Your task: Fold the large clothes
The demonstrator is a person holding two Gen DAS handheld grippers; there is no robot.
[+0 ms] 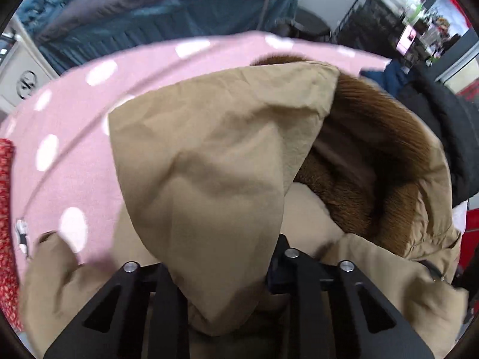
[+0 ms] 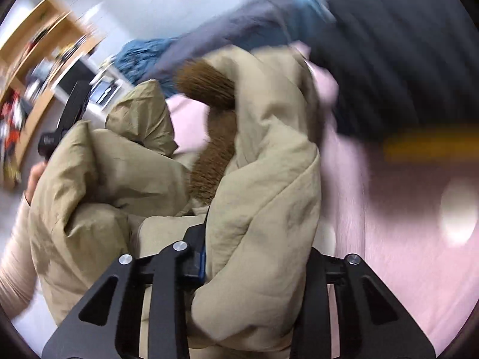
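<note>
A tan padded coat (image 1: 209,155) with a brown fur-trimmed hood (image 1: 374,137) hangs bunched above a pink sheet with white dots (image 1: 89,125). My left gripper (image 1: 227,293) is shut on a fold of the coat, which drapes over its fingers. In the right wrist view the same coat (image 2: 263,179) is gripped by my right gripper (image 2: 251,269), shut on a thick fold. The brown fur (image 2: 209,89) shows near the top. The left gripper's body (image 2: 69,113) and the person's hand (image 2: 33,176) are at the left behind the coat.
A black garment (image 1: 443,125) lies at the right on the sheet, seen large in the right wrist view (image 2: 404,59). A blue and grey quilt (image 1: 155,9) lies behind. A red patterned cloth (image 1: 6,209) is at the left edge. Wooden shelves (image 2: 36,59) stand far left.
</note>
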